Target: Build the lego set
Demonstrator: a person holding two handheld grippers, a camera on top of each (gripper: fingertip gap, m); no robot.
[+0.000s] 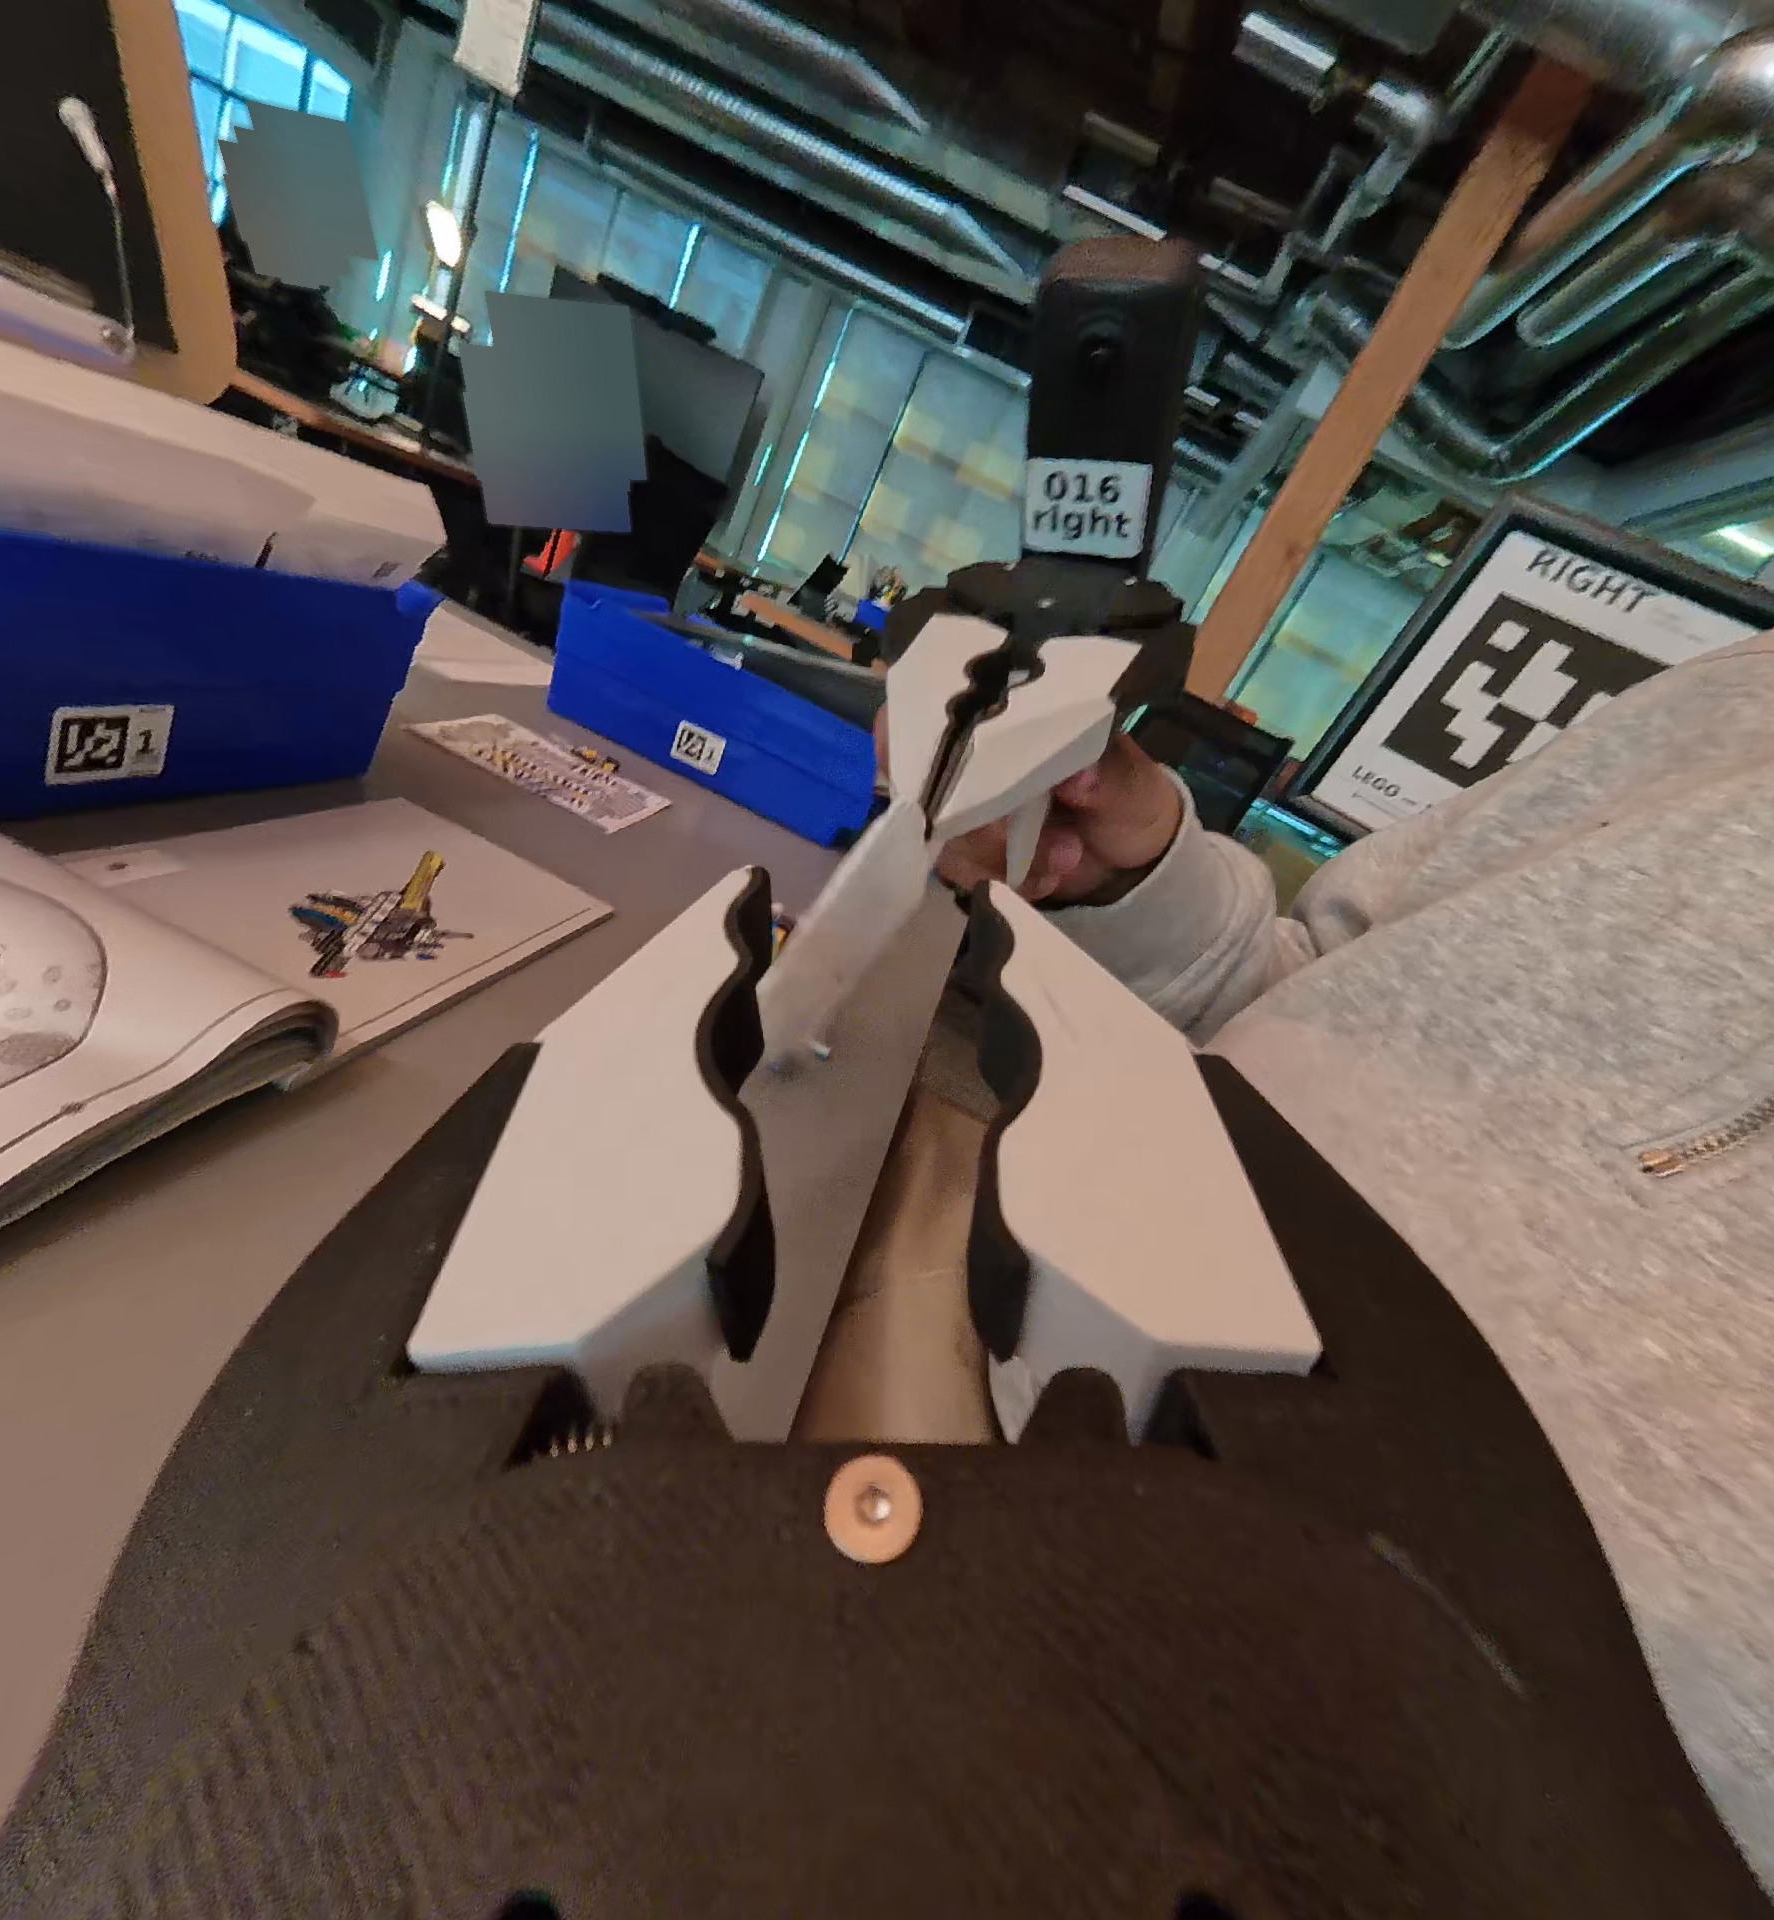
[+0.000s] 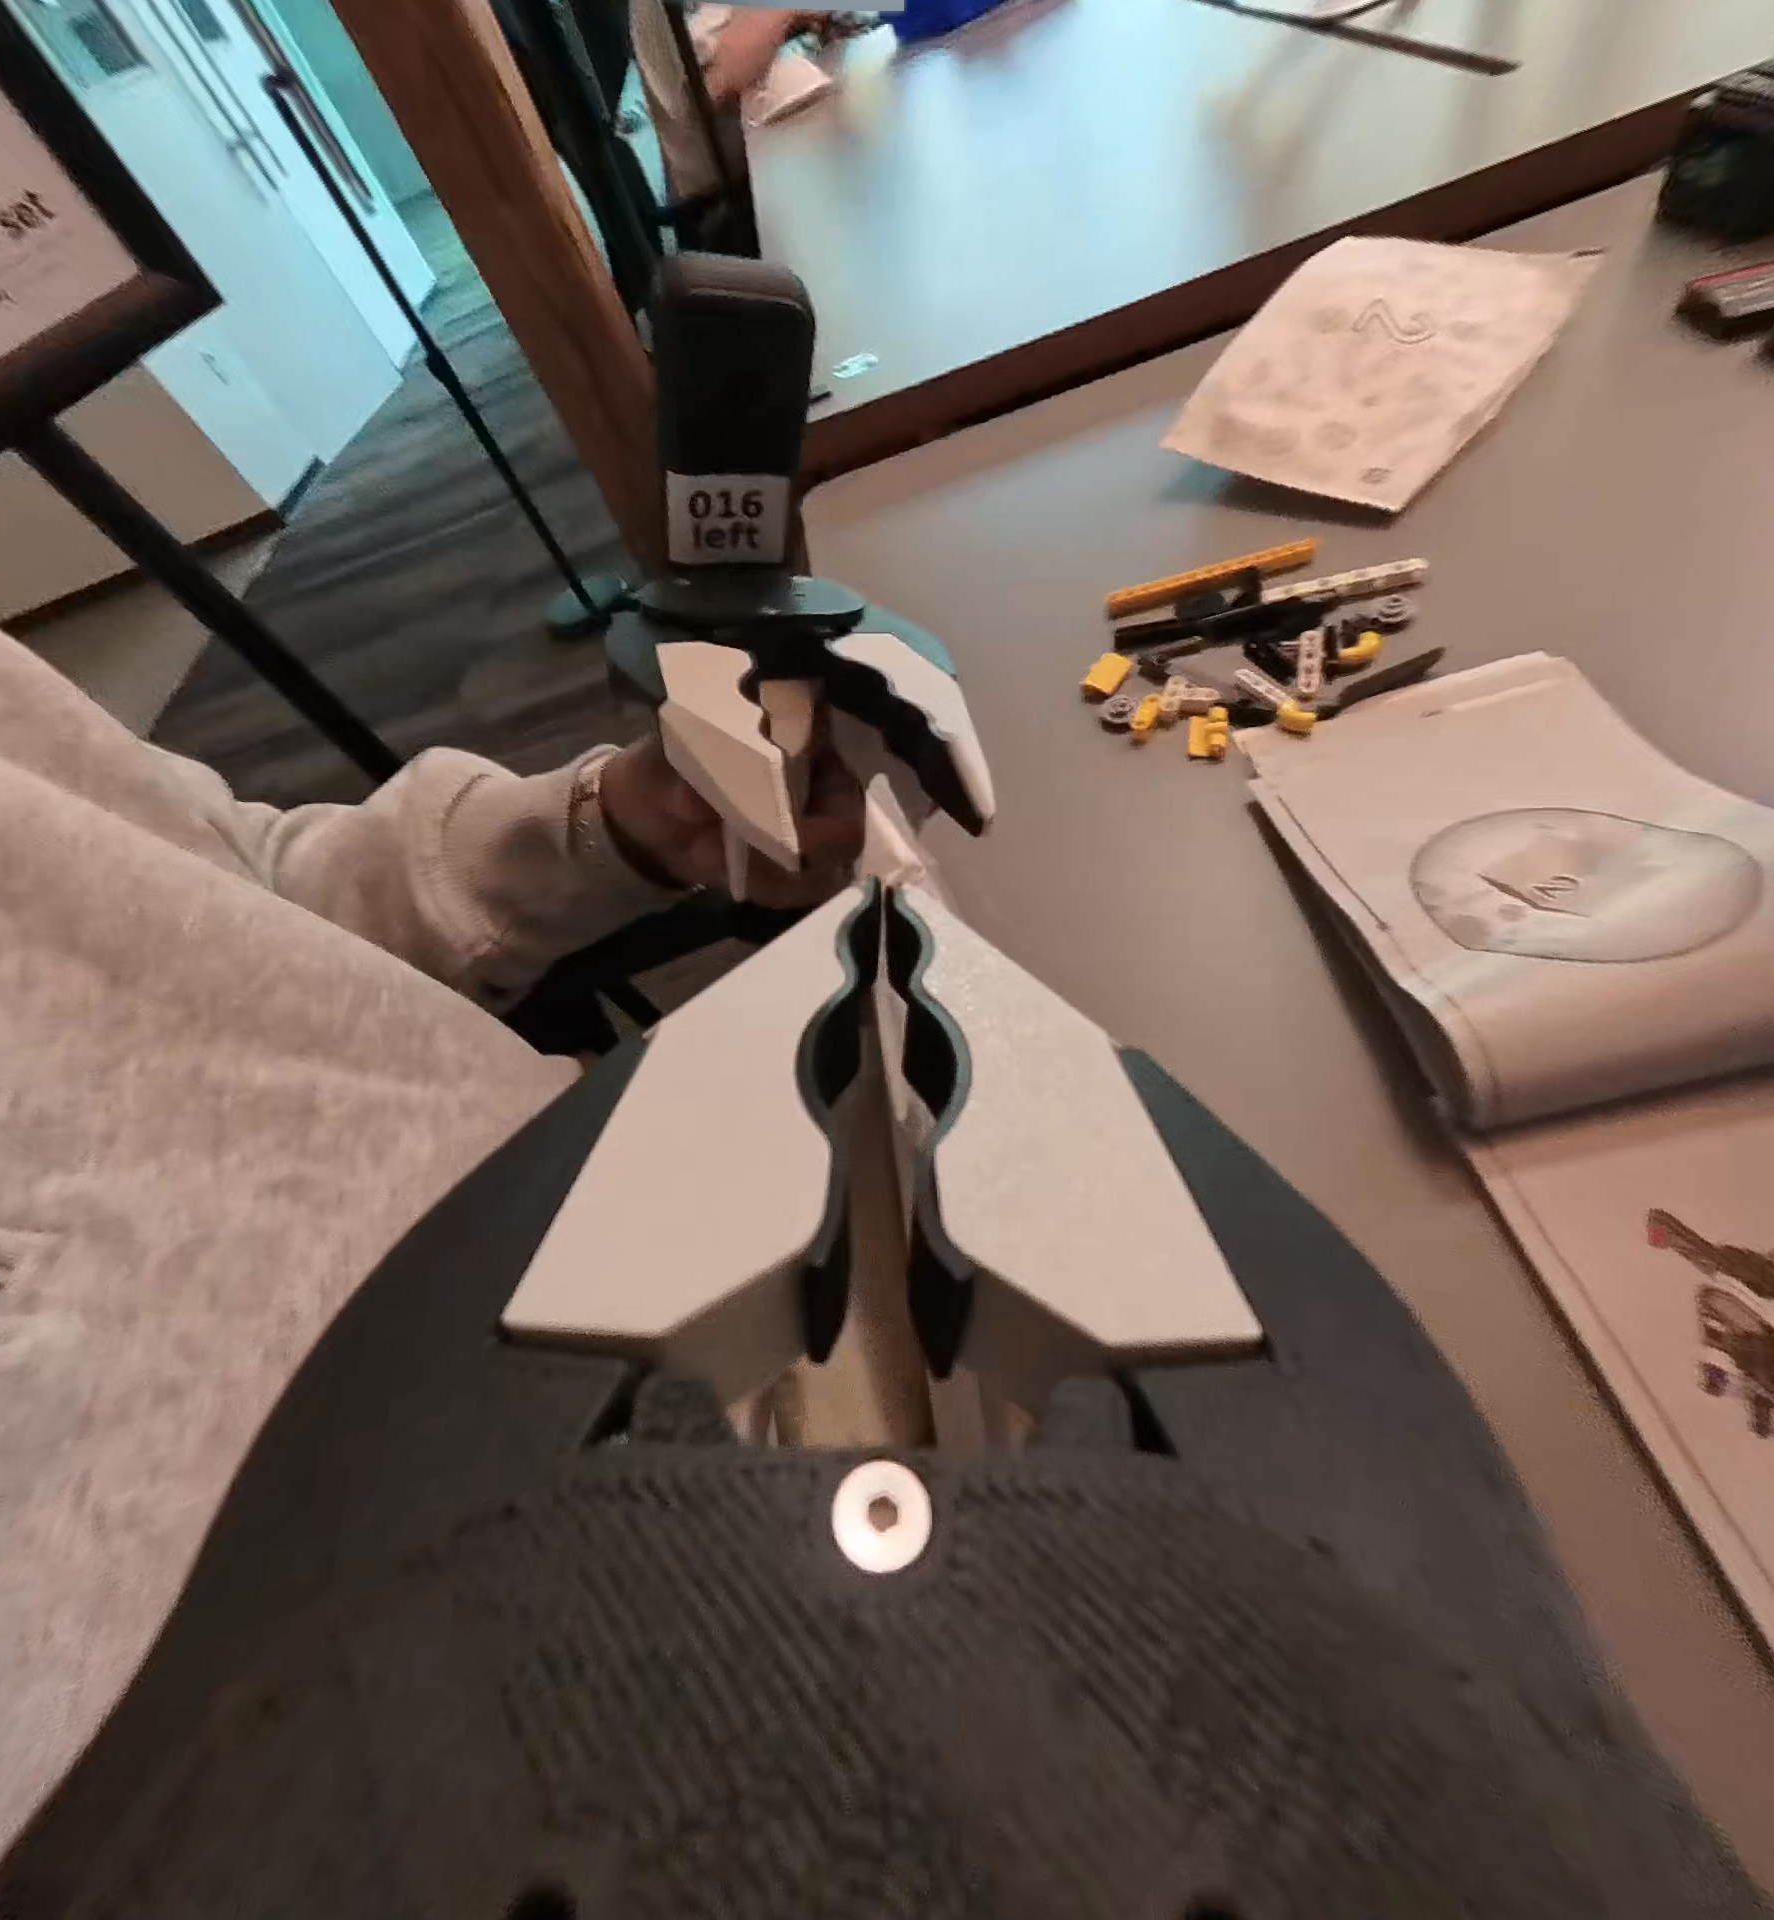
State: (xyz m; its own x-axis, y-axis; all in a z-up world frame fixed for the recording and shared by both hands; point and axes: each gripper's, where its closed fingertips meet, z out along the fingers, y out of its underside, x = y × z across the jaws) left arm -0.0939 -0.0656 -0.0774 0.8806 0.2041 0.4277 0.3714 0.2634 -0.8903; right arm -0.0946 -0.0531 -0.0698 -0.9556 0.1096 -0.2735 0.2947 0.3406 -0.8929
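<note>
My right gripper (image 2: 878, 888) is shut on a thin white flat piece (image 2: 889, 1039), whose edge sticks out past the fingertips. In the left wrist view the right gripper (image 1: 940, 800) hangs tips down and the white piece (image 1: 841, 935) runs from it down between my left fingers. My left gripper (image 1: 867, 894) is open around that piece and its pads stand apart from it. It also shows open in the right wrist view (image 2: 883, 842). Loose yellow, black and grey Lego pieces (image 2: 1267, 655) lie on the grey table (image 2: 1122, 935).
An open instruction booklet (image 1: 239, 935) (image 2: 1589, 883) lies near the pieces. Two blue bins (image 1: 135, 665) (image 1: 717, 707) stand at the back, with a sticker sheet (image 1: 540, 769) between them. A white paper bag (image 2: 1382, 374) lies farther off. A person's grey sleeves are close by.
</note>
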